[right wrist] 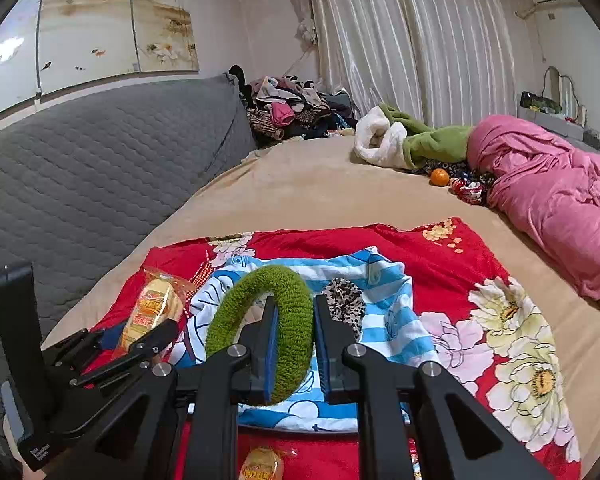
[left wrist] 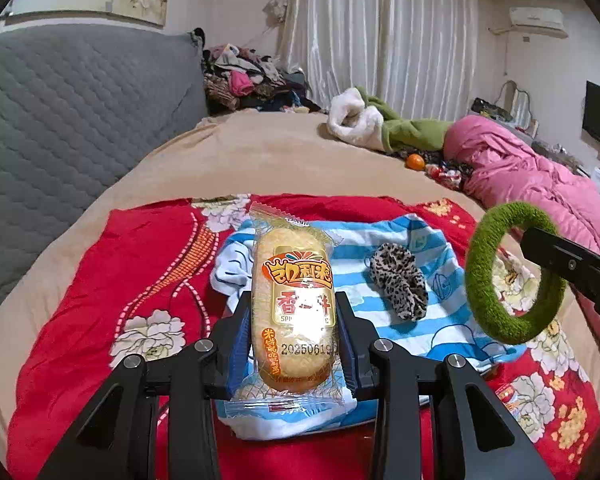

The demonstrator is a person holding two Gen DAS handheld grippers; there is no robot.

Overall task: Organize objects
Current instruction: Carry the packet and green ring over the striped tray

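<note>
Bed scene: left tool pinches brittle rice cracker pack mid-body; right tool clamps soft green hair ring.

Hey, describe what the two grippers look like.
Both match: the left gripper and right gripper have matte black angular linkage arms joined by round silver bolts, with flat black fingers lined in blue ribbed pads. No cables or sleeves show.

On the bed lies a quilt, and on the quilt a striped cloth. A scrunchie rests on that cloth. At two o'clock, well behind, an orange sits beside a blanket; a clothes pile lies at eleven.
</note>
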